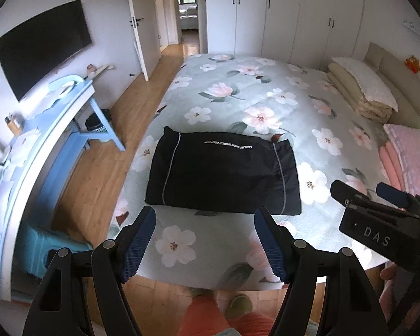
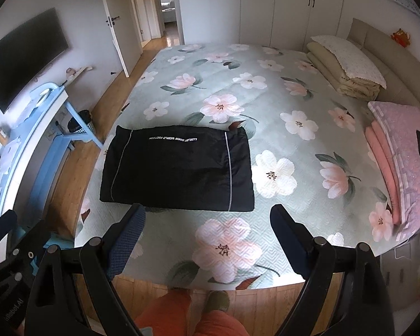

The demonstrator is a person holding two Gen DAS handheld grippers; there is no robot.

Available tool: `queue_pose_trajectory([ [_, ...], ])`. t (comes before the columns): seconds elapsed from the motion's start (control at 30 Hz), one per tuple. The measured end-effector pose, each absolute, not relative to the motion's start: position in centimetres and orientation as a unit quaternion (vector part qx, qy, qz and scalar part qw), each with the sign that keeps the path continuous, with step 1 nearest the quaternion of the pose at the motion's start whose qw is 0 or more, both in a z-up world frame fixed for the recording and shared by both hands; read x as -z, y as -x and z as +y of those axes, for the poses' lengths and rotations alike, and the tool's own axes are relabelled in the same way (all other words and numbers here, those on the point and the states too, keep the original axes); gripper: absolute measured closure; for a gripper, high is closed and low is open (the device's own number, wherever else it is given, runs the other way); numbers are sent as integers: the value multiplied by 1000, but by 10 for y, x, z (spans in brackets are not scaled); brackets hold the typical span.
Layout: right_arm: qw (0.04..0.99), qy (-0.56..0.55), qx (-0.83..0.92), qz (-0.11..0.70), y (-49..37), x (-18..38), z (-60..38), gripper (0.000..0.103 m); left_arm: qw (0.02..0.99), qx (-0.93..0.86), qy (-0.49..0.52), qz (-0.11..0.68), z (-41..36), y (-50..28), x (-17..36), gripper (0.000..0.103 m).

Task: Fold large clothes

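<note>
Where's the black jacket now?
The folded black jacket lies on the floral bedspread near the bed's foot edge, left of centre, just beyond both open claws.

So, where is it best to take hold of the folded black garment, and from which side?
Probably the near edge of the black garment, close to its two near corners, coming from the foot of the bed. It lies flat, that edge faces both open tongs, left and right.
</note>
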State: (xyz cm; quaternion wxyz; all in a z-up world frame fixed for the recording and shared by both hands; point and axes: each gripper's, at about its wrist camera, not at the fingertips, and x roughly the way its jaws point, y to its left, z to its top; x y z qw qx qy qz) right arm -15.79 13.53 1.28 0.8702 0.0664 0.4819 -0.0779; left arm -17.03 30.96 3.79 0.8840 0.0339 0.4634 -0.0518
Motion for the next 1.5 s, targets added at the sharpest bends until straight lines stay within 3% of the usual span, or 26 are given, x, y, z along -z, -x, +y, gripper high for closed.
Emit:
queue_pose_trajectory([
  [0.43,854,-64,79,509,107,-3,158,12,880,59,-40,469,337,109,-34,29],
  [1.5,829,-75,93,546,63,26,177,12,869,82,-55,485,341,65,-15,29],
])
